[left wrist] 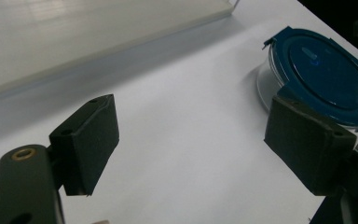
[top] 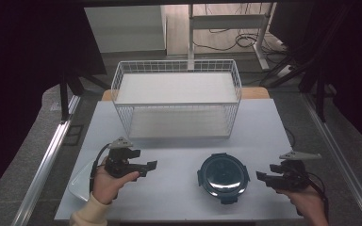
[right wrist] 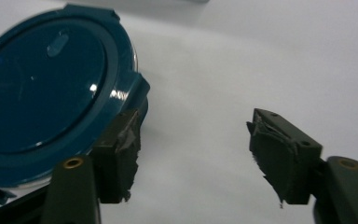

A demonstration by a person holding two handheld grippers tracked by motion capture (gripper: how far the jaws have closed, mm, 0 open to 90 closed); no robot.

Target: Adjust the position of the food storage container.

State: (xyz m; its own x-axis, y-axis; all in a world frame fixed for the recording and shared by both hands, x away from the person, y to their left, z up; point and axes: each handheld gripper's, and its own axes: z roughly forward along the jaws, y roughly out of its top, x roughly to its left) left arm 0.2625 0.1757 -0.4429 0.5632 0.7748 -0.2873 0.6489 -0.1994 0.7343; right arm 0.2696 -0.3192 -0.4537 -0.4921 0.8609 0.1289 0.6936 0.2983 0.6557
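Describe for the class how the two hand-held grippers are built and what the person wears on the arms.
Both the left gripper and right gripper are black, each with two blocky jaws, a grey three-cornered plate on top and a black cable trailing back. Brass-coloured rivets sit at the jaw bases. The right gripper's pads look frayed. The left hand comes out of a cream sleeve.

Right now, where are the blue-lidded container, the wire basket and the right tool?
blue-lidded container (top: pixel 223 172): high view, lid centre.
wire basket (top: pixel 176 65): high view, far rim.
right tool (top: pixel 259 175): high view, between the fingertips.
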